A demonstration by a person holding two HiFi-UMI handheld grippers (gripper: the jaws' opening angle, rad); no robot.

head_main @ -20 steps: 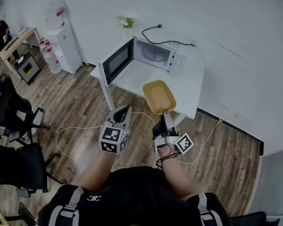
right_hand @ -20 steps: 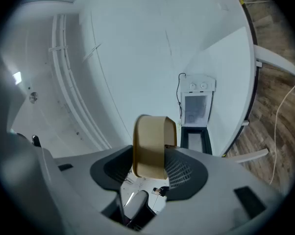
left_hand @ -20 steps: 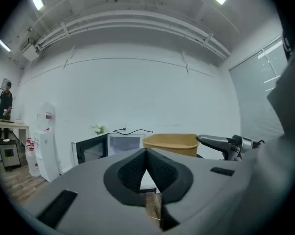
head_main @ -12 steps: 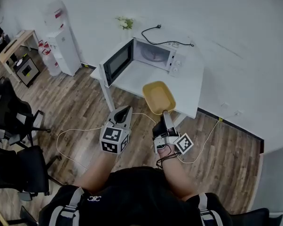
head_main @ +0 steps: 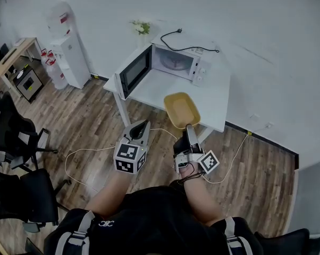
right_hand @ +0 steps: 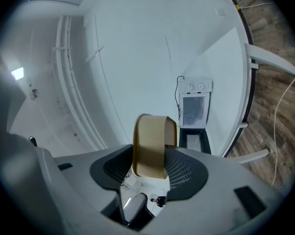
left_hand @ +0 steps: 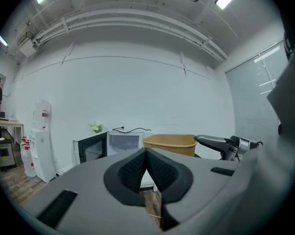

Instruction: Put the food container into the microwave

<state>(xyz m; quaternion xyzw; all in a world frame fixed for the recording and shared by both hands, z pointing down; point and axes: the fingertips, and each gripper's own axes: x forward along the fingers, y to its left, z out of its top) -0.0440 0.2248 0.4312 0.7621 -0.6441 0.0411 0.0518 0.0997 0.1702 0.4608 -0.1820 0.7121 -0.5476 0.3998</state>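
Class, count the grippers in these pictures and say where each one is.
2. The left gripper is shut and empty above the wooden floor. The right gripper is shut on the near rim of the yellow food container, held near the white table.

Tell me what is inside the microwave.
The microwave stands open; only what looks like its round turntable shows inside. The near corners are hidden by its walls and door.
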